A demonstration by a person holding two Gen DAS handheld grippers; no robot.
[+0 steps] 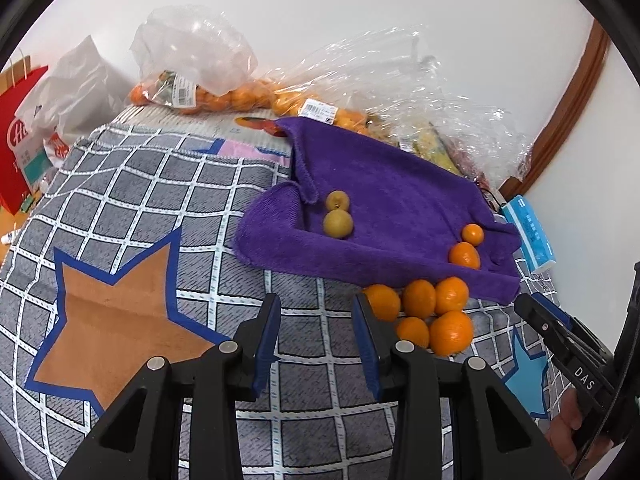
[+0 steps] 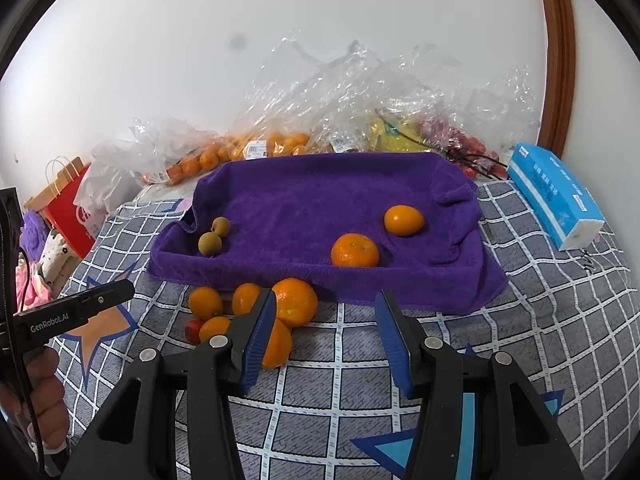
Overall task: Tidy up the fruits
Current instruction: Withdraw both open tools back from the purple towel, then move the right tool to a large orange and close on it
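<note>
A purple towel (image 1: 392, 216) (image 2: 320, 208) lies on the checked blanket. On it sit two brown longans (image 1: 338, 216) (image 2: 214, 236) at the left and two oranges (image 1: 466, 248) (image 2: 355, 251) at the right. A pile of several loose oranges (image 1: 424, 312) (image 2: 276, 304) lies on the blanket just in front of the towel. My left gripper (image 1: 316, 312) is open and empty, just left of the pile. My right gripper (image 2: 326, 308) is open and empty, its left finger in front of the pile. A small red fruit (image 2: 194, 330) lies beside the pile.
Clear plastic bags of oranges (image 1: 208, 96) (image 2: 224, 152) and other fruit (image 2: 400, 136) line the wall behind the towel. A blue tissue pack (image 1: 530, 234) (image 2: 556, 200) lies at the right. A red paper bag (image 1: 20, 144) (image 2: 68, 208) stands at the left, beyond the blanket's edge.
</note>
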